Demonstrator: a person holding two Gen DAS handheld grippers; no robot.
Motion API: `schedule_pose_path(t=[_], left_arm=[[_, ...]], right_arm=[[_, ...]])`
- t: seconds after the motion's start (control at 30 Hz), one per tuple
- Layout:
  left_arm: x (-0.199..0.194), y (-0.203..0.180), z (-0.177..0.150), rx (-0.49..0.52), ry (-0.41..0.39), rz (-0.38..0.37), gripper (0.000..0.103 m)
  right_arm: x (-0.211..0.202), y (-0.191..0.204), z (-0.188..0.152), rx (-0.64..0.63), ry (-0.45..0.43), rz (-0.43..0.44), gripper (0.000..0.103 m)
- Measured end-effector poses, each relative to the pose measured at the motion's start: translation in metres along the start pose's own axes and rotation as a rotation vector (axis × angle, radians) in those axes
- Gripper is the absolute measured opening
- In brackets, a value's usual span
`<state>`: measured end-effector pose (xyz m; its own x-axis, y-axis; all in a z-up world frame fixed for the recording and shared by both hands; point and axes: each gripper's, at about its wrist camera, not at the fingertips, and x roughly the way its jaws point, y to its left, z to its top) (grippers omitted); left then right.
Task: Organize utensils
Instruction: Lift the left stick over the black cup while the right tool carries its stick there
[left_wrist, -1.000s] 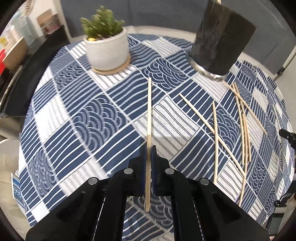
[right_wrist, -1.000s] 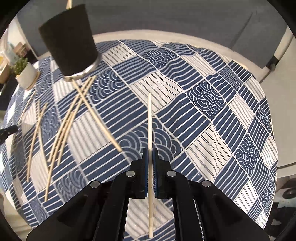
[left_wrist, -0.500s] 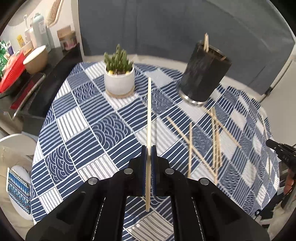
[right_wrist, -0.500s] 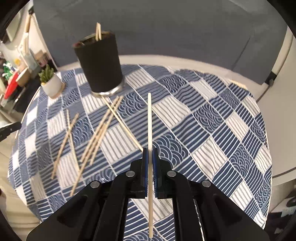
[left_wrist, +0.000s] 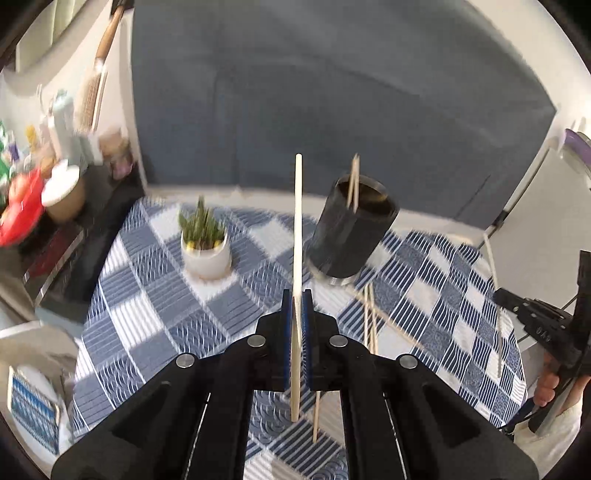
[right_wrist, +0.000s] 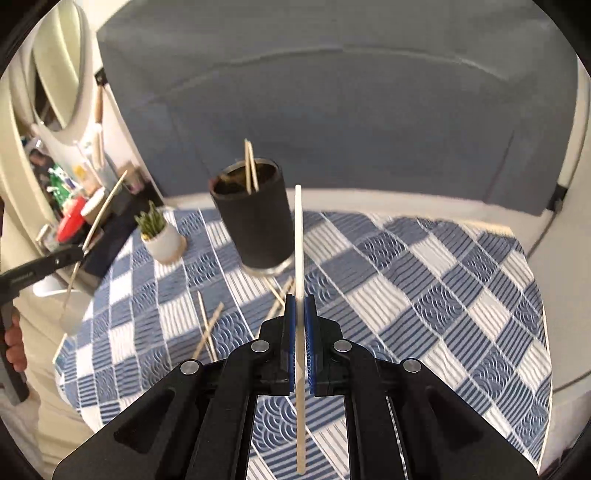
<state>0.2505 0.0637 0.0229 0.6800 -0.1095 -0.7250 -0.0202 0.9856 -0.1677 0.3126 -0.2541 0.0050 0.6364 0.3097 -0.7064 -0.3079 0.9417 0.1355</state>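
Your left gripper (left_wrist: 295, 310) & right gripper (right_wrist: 300, 314) each pinch one chopstick (left_wrist: 297, 229). Holder (left_wrist: 351, 229) ahead has two; several loose chopsticks (right_wrist: 208, 326) below remain.

A round table (right_wrist: 480, 295) draped in a blue-and-white patterned cloth (left_wrist: 147, 295) carries a dark cylindrical holder (right_wrist: 258, 221), a small potted plant (left_wrist: 205, 243) in a white pot, and loose wooden chopsticks (right_wrist: 208, 325) scattered near the holder's base.
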Motion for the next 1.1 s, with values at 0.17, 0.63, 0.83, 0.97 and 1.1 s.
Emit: schedule_pose_path(t=[0.17, 0.63, 0.83, 0.97, 1.1], left_arm=[[-0.009, -0.021, 0.04, 0.038, -0.074, -0.051, 0.005], [0.034, -0.043, 0.121, 0.066, -0.149, -0.275, 0.005], [0.065, -0.048, 0.137, 0.111, -0.172, -0.414, 0.005], [0.084, -0.045, 0.14, 0.106, -0.217, -0.491, 0.005], [0.104, -0.041, 0.139, 0.107, -0.259, -0.504, 0.005]], right_arm=[[-0.001, -0.001, 0.028, 0.002, -0.059, 0.055, 0.005], [0.019, 0.006, 0.117, -0.046, -0.184, 0.144, 0.005], [0.043, 0.009, 0.14, -0.062, -0.203, 0.177, 0.005], [0.057, 0.008, 0.149, -0.054, -0.224, 0.22, 0.005], [0.073, 0.004, 0.157, -0.021, -0.268, 0.283, 0.005]])
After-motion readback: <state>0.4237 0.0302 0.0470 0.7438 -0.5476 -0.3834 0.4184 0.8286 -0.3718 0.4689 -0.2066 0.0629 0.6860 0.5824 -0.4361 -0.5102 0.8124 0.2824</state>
